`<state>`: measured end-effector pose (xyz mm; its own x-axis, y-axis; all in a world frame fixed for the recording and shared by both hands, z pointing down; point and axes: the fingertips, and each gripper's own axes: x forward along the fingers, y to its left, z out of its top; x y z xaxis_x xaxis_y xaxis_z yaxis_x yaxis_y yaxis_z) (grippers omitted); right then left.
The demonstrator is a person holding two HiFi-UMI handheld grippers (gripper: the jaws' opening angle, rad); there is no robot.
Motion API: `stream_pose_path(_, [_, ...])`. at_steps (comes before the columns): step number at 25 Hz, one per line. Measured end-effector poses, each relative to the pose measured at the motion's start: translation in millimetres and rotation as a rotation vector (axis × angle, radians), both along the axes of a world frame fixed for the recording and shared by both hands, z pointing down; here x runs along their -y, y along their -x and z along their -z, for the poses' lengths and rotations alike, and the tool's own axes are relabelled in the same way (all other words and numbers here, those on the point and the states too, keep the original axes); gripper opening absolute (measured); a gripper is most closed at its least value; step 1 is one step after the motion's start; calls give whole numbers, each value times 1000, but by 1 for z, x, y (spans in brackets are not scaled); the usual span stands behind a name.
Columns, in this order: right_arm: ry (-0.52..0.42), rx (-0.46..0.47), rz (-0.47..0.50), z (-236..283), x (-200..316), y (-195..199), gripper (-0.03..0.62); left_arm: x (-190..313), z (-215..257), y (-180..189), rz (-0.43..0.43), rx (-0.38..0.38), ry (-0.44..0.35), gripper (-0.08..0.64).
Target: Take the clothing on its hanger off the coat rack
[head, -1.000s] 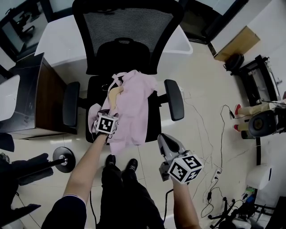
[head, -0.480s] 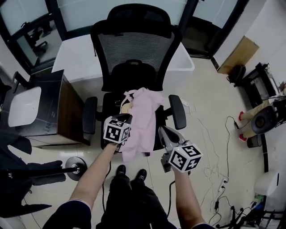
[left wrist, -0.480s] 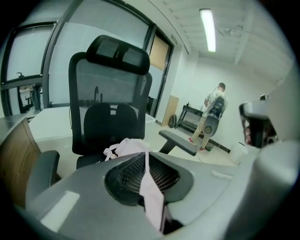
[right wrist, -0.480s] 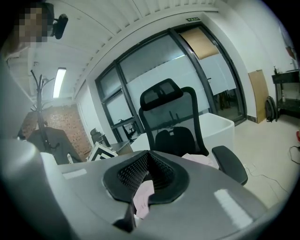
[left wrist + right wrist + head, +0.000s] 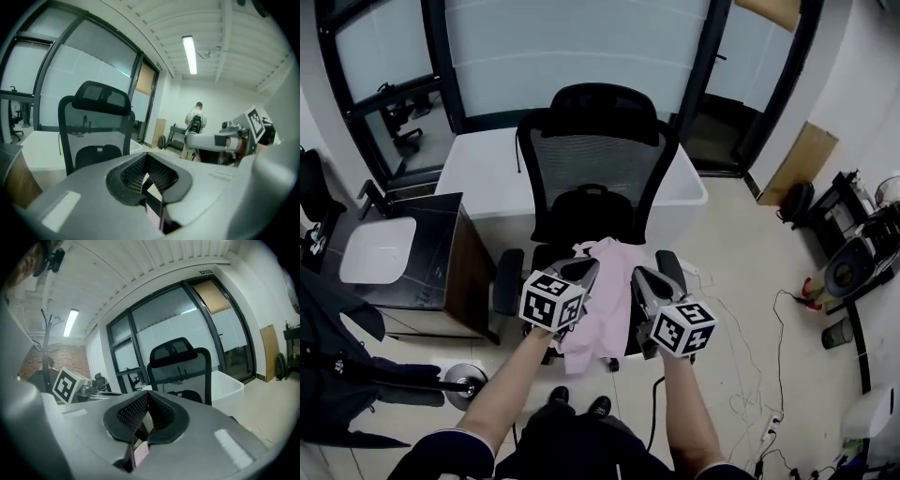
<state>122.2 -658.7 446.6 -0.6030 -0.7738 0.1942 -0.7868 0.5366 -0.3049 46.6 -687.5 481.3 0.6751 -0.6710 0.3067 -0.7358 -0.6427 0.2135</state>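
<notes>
The pink clothing lies crumpled on the seat of a black office chair; its hanger is hidden under the cloth. My left gripper is raised in front of the chair, above the garment's left side, shut with nothing between its pads. Beside it, at the same height, my right gripper is also shut and empty. In the left gripper view the left gripper points at the chair back. The right gripper faces the same chair.
A coat rack base stands at the lower left, with dark clothing beside it. A white table lies behind the chair, and a dark cabinet to its left. Cables trail over the floor on the right. A person stands far off.
My left gripper has lifted off the pink clothing and its jaws have shut. Both grippers now sit higher and closer together. The garment stays on the seat while the head view has tilted up.
</notes>
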Motion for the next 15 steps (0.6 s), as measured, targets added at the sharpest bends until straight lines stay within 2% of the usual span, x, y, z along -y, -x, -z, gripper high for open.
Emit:
stream_pose_path(7, [-89,-20,9,32,15,9,2,-14,55,-16,-66,-55,-88,11])
stream_pose_path(15, [-135,-49,13,51,26,14,0,-12,79,-22,-101,-95,-125,11])
